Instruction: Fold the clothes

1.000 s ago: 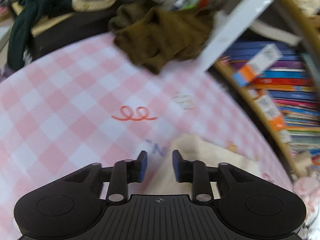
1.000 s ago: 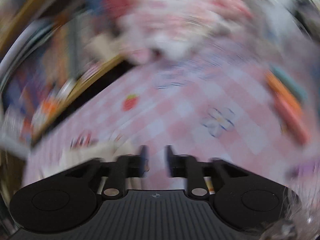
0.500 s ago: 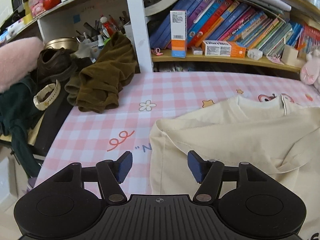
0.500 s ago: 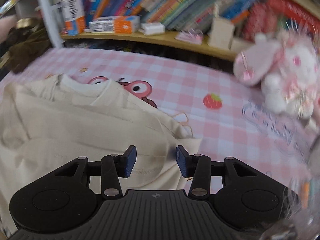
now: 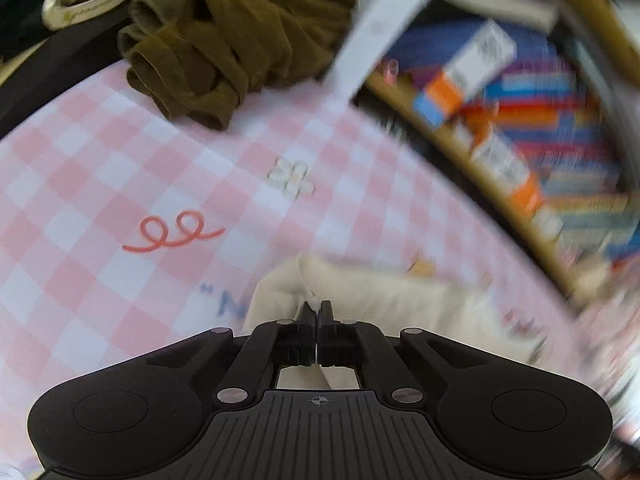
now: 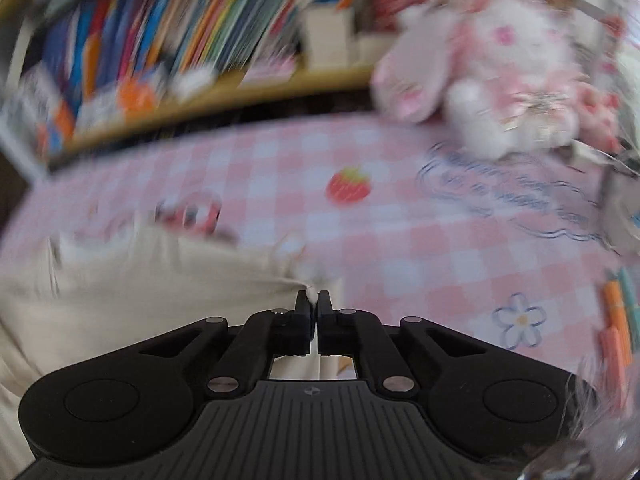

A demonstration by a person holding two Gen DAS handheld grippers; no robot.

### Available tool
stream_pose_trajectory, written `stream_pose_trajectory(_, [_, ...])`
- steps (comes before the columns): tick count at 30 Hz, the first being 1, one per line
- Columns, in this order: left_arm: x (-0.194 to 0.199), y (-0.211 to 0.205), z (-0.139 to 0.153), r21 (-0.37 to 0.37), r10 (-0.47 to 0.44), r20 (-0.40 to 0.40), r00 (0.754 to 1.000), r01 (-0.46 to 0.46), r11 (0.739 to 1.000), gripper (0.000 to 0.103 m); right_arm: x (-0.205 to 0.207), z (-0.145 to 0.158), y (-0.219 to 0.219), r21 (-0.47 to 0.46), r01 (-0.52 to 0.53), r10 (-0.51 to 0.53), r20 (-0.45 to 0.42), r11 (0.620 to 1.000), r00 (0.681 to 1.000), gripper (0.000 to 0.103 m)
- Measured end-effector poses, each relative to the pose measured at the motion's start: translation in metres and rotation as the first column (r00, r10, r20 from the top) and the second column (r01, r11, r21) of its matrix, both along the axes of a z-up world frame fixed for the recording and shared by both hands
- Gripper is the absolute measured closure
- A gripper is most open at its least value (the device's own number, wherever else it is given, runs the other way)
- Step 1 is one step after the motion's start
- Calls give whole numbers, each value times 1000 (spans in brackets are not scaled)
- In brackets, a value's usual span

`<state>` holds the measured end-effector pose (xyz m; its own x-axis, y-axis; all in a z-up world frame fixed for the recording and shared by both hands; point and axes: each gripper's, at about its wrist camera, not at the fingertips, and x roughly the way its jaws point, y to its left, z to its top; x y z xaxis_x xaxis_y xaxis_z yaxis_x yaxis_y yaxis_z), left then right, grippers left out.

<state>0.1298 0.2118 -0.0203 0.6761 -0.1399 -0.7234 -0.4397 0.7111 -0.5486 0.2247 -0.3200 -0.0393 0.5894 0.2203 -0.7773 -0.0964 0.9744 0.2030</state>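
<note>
A cream shirt lies on the pink checked tablecloth. In the left wrist view its left corner bunches up between the fingers of my left gripper, which is shut on a pinch of the fabric. The right wrist view shows the same cream shirt spread at the lower left. My right gripper is shut on its right edge, with a small tuft of cloth poking up between the fingertips. Both views are blurred by motion.
A crumpled olive-brown garment lies at the far side of the table beside a white shelf post. A bookshelf full of books runs behind. A pink plush toy sits at the back right, and orange pens lie at the right edge.
Both grippers stood open over the shirt half a second ago and are now shut on its fabric. Both views have swung and blurred.
</note>
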Motion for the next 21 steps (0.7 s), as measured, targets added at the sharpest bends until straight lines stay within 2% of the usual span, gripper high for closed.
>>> stream_pose_trajectory(2, [-1, 8, 9, -97, 47, 47, 998, -42, 994, 103, 8, -2, -12, 85, 81, -79, -32, 993, 996, 100])
stream_pose_trajectory(5, [27, 15, -6, -143, 72, -44, 996, -78, 987, 103, 20, -5, -30, 204, 205, -189, -92, 957, 978, 100])
stream_pose_trajectory(7, [48, 15, -19, -139, 73, -109, 991, -88, 986, 103, 30, -14, -40, 271, 291, -259, -148, 918, 954, 98])
stream_pose_trajectory(9, [57, 22, -27, -172, 86, -136, 987, -109, 979, 94, 42, -31, -48, 321, 381, -324, -218, 867, 921, 96])
stream_pose_trajectory(10, [56, 28, -27, -171, 107, -135, 985, -129, 977, 92, 43, -31, -48, 302, 384, -333, -208, 872, 920, 91])
stream_pose_trajectory(11, [54, 34, -23, -153, 129, -130, 983, -149, 977, 83, 45, -30, -49, 281, 387, -342, -197, 878, 919, 85])
stream_pose_trajectory(12, [51, 42, -18, -132, 150, -126, 981, -166, 977, 70, 43, -26, -48, 248, 377, -343, -170, 892, 924, 72])
stream_pose_trajectory(13, [47, 47, -10, -93, 154, -104, 983, -164, 982, 66, 41, -21, -48, 226, 357, -333, -138, 906, 933, 65])
stream_pose_trajectory(14, [43, 51, -3, -48, 153, -78, 985, -157, 986, 61, 38, -15, -47, 204, 337, -322, -105, 919, 941, 64])
stream_pose_trajectory(15, [39, 55, 5, -3, 151, -52, 987, -152, 988, 60, 36, -12, -46, 192, 319, -308, -86, 928, 947, 62])
stream_pose_trajectory(17, [35, 50, 22, 128, 75, -32, 997, -71, 989, 60, 32, -3, -43, 150, 269, -265, -44, 951, 963, 58])
stream_pose_trajectory(19, [33, 35, 35, 258, -45, -27, 999, 50, 965, 60, 29, 5, -37, 89, 208, -209, 3, 974, 978, 52])
stream_pose_trajectory(20, [33, 22, 41, 322, -118, -29, 993, 121, 939, 60, 28, 8, -35, 62, 180, -181, 20, 982, 983, 50])
stream_pose_trajectory(21, [33, 7, 45, 388, -200, -37, 979, 198, 900, 57, 30, 9, -35, 45, 163, -164, 25, 986, 986, 46])
